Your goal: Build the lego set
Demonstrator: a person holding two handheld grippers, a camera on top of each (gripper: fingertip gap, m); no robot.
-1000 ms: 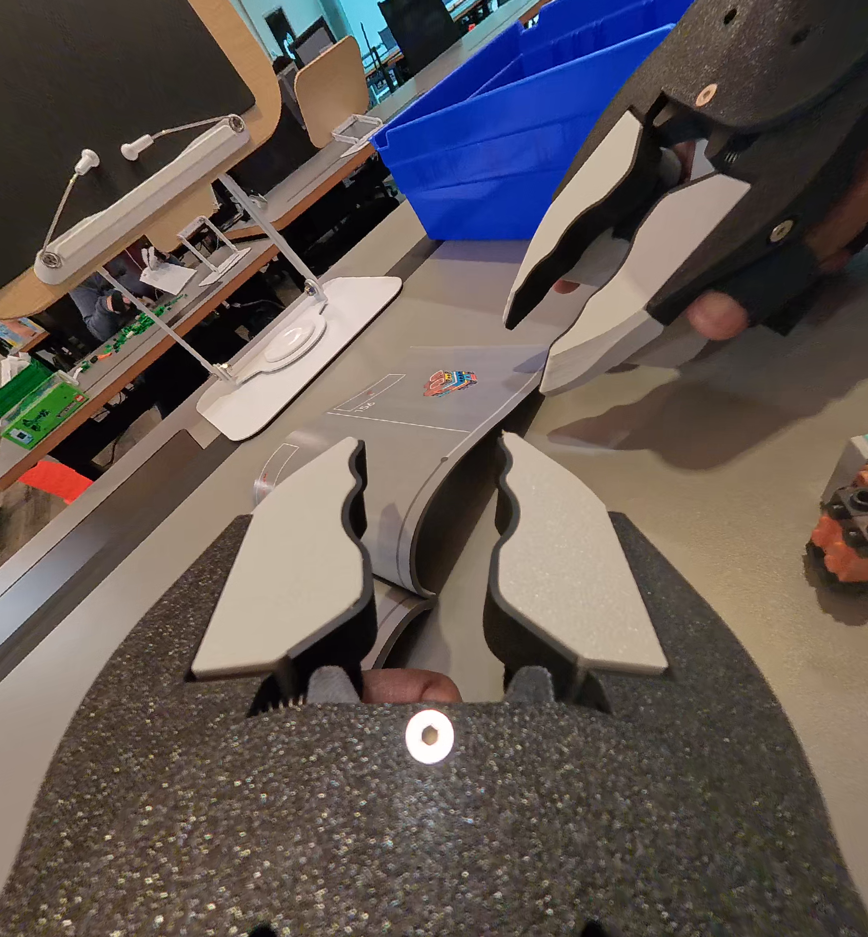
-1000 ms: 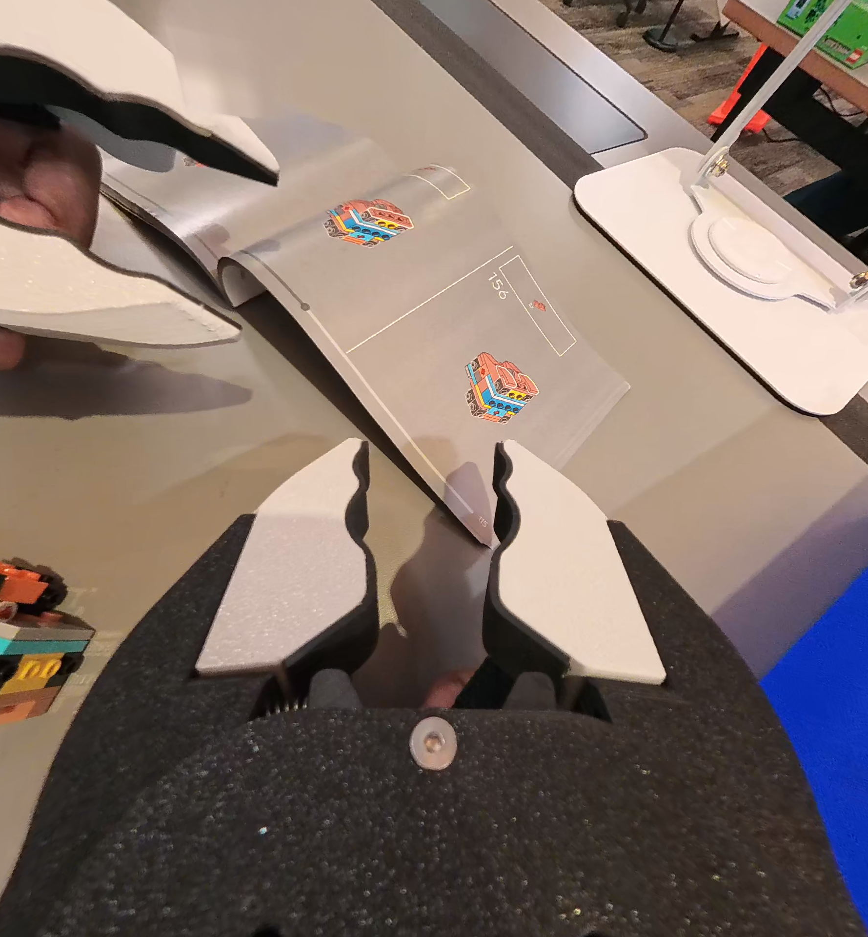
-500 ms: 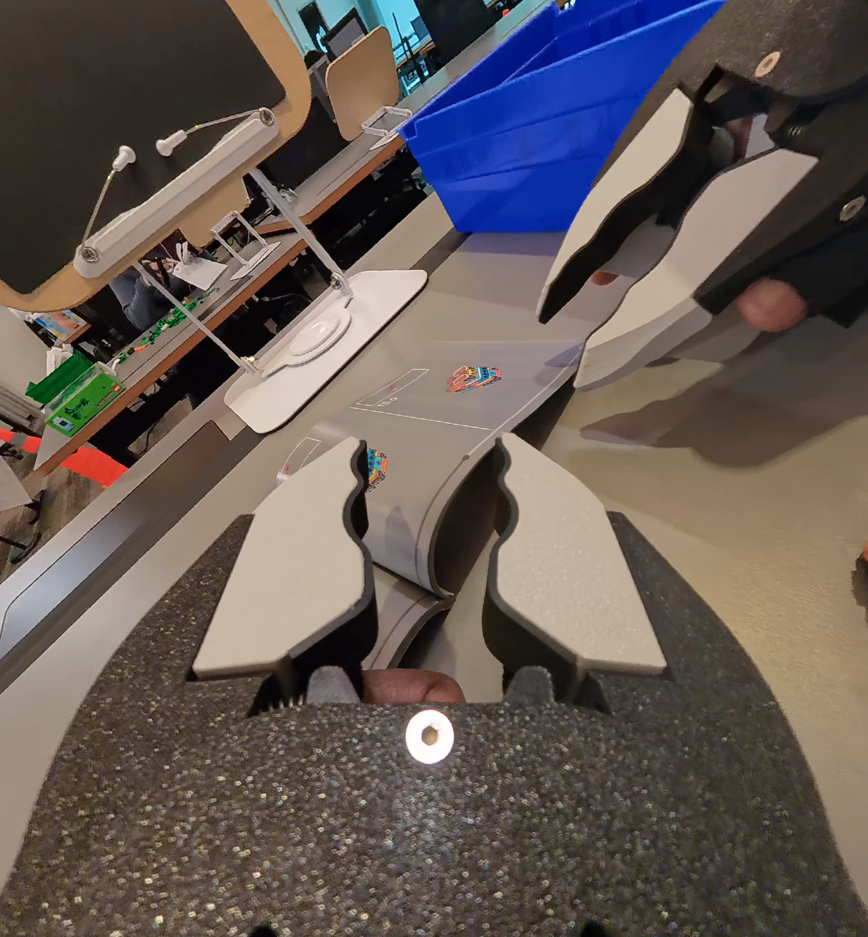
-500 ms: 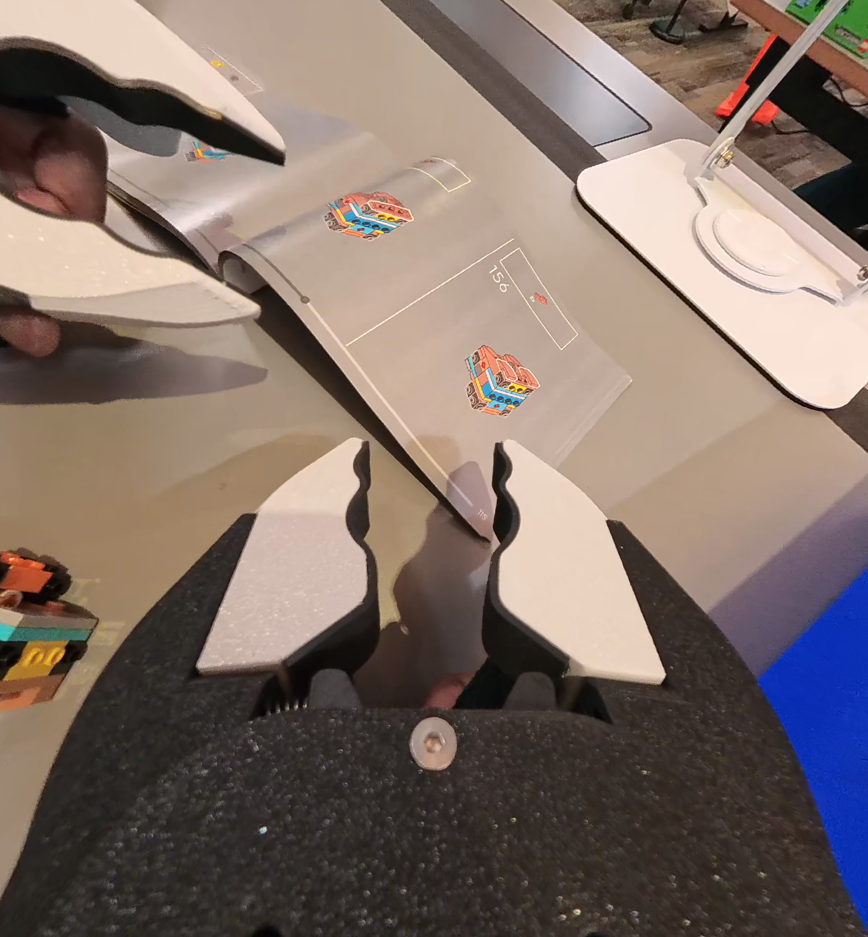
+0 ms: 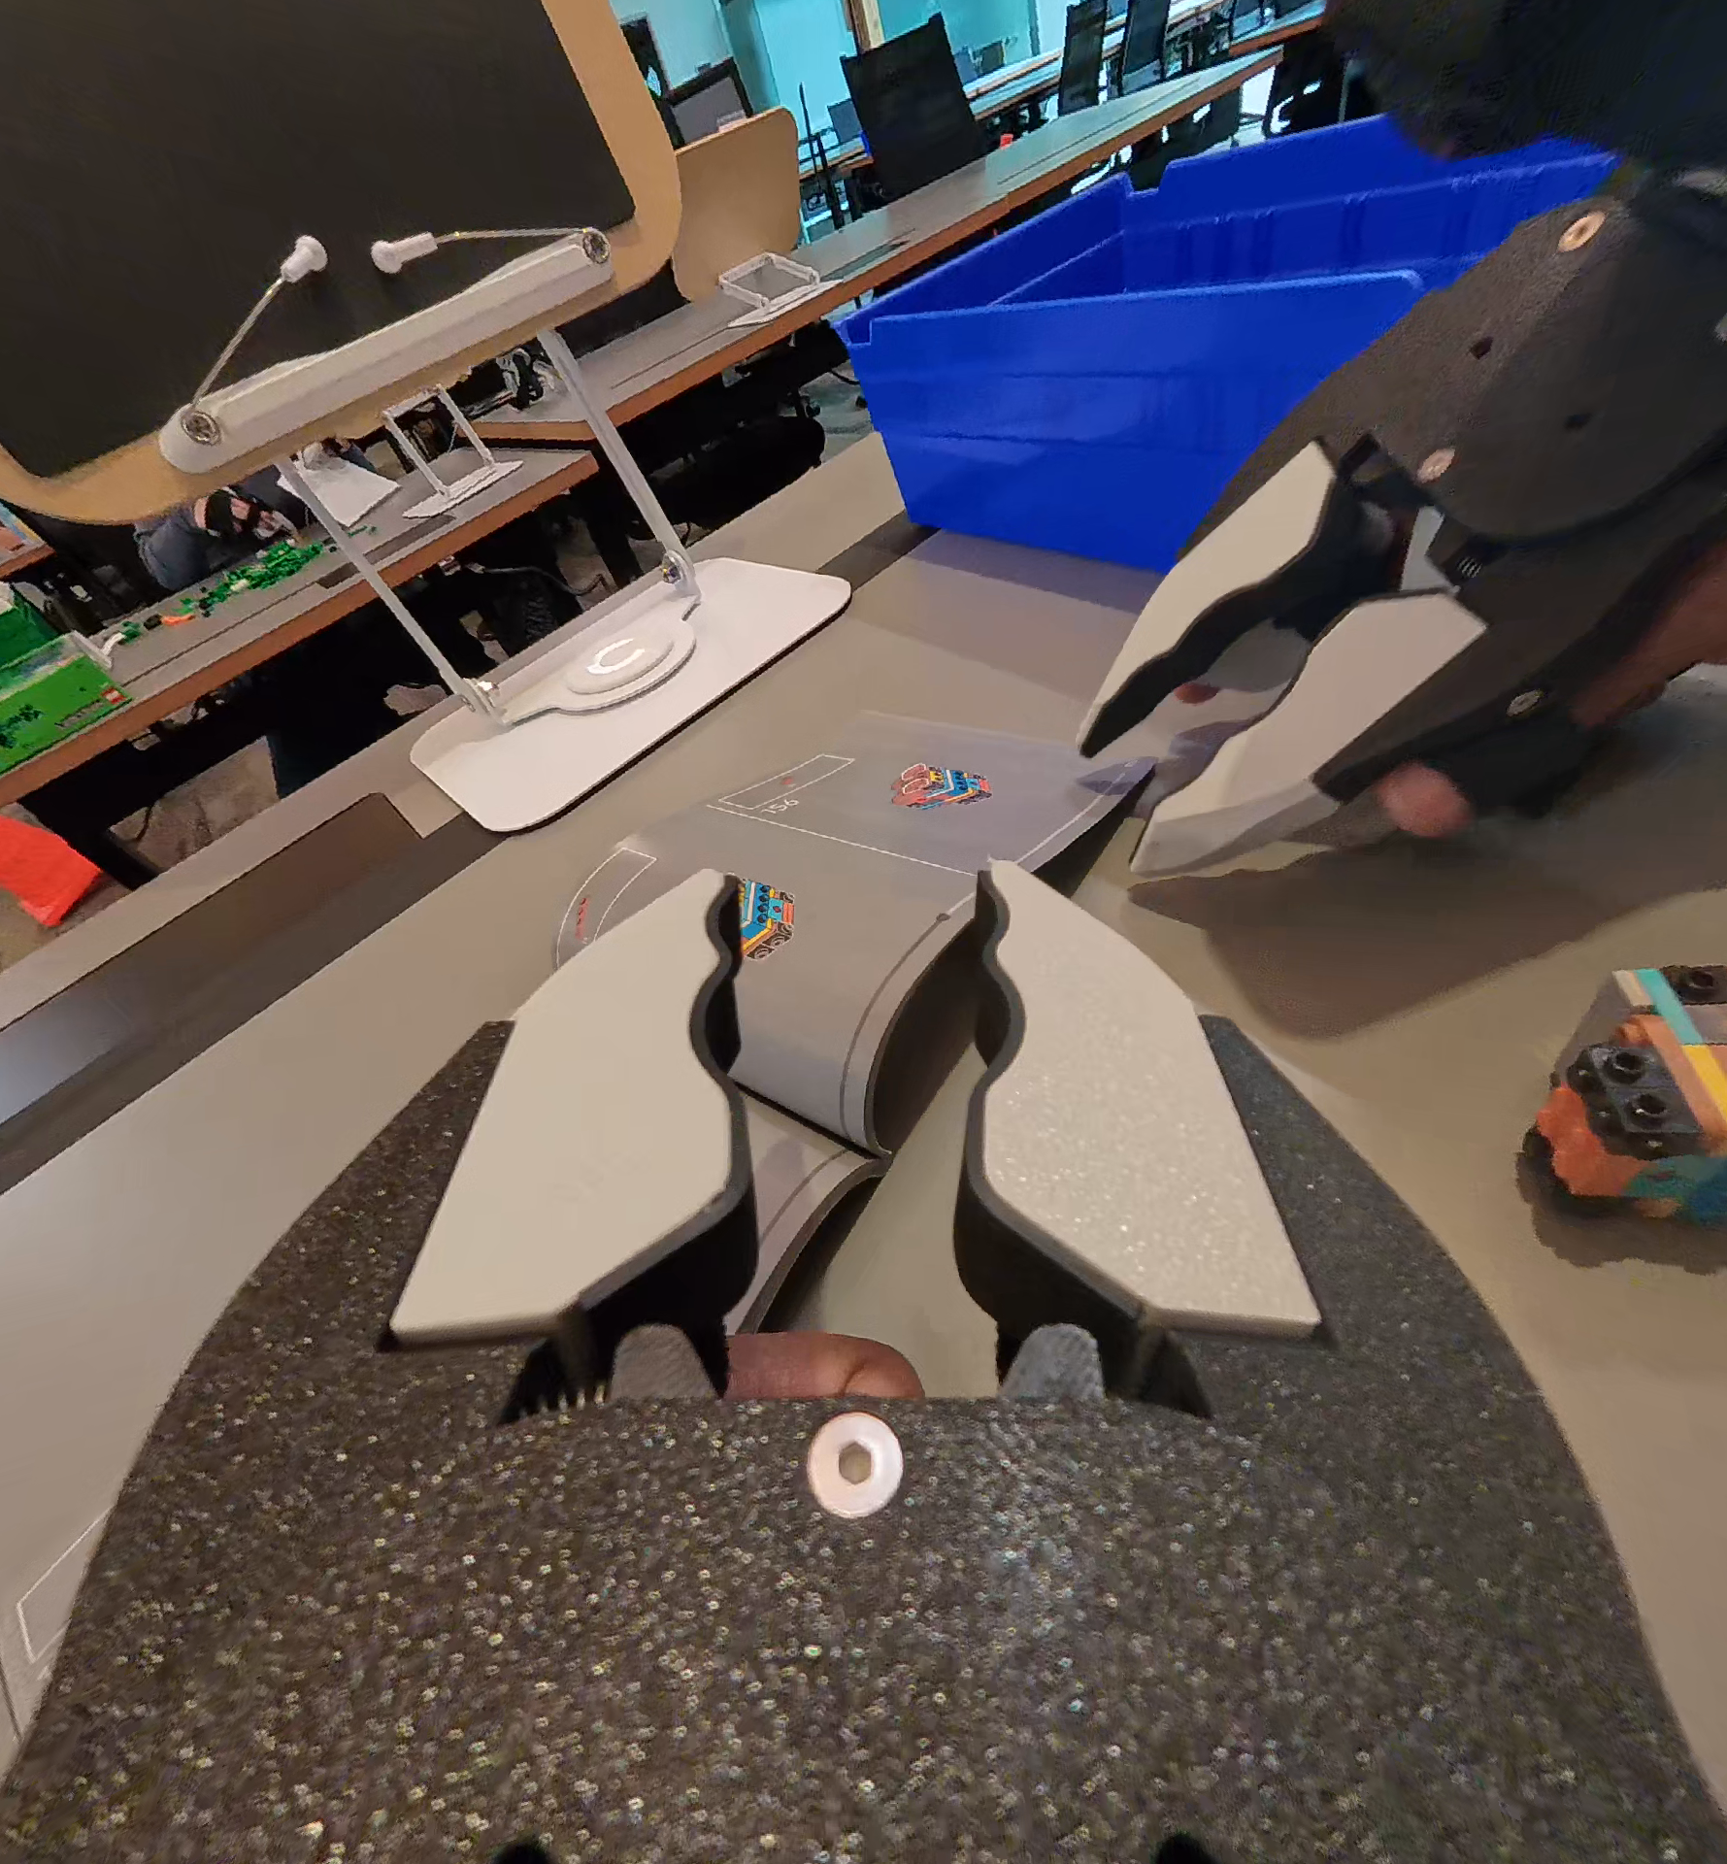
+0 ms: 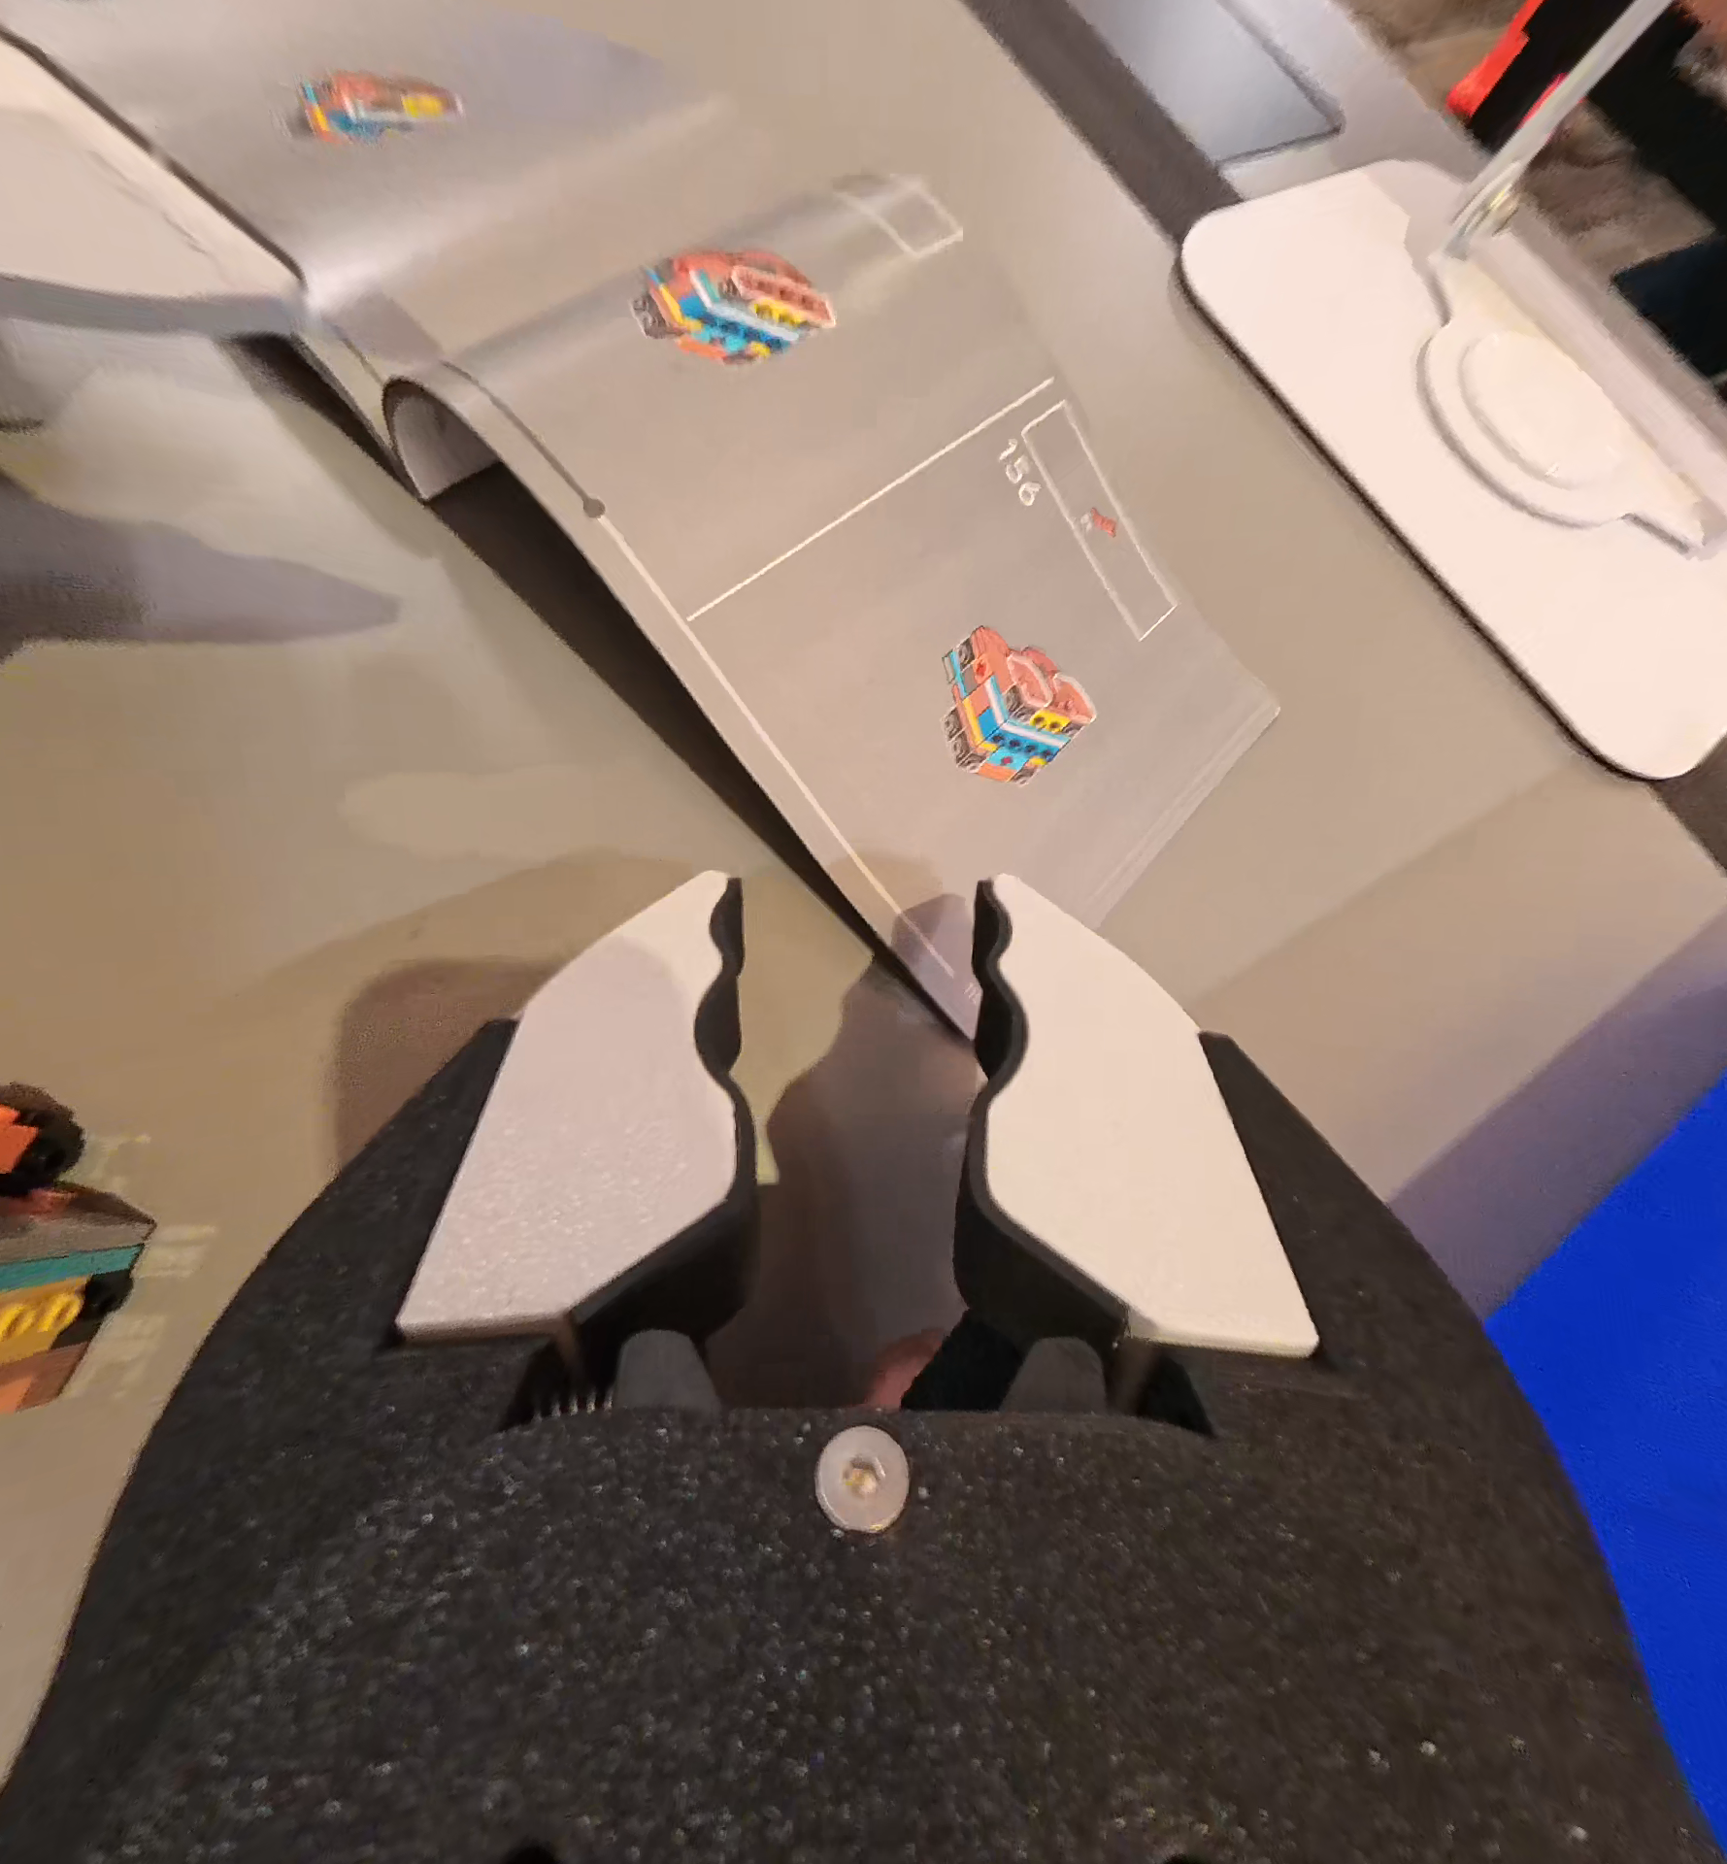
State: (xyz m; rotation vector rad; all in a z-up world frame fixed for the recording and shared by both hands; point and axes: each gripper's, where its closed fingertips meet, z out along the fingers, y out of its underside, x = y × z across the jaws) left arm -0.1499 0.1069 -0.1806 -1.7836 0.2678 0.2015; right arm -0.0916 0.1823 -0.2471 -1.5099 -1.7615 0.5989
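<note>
An open instruction booklet (image 5: 839, 807) lies on the grey table, with one page curling up. My left gripper (image 5: 851, 888) is open, and the curled page (image 5: 819, 1049) stands between its fingers without being pressed. My right gripper (image 6: 857, 898) is open, with the page's near corner (image 6: 940, 958) just inside its right finger (image 6: 1071, 1089). In the left wrist view the right gripper (image 5: 1131, 807) straddles that corner with its fingers apart. The partly built lego model (image 5: 1686, 1099), orange, teal and black, sits on the table to the right; it also shows in the right wrist view (image 6: 12, 1251).
A white stand base (image 5: 637, 686) (image 6: 1444, 454) stands behind the booklet and carries a dark board above. Blue bins (image 5: 1141, 403) stand at the back right and show in the right wrist view (image 6: 1666, 1412). The left gripper (image 6: 82, 252) is blurred at the upper left.
Both grippers' jaws have narrowed slightly and stay open around the page. The left view has shifted so more of the lego model shows. In the right view the booklet looms larger.
</note>
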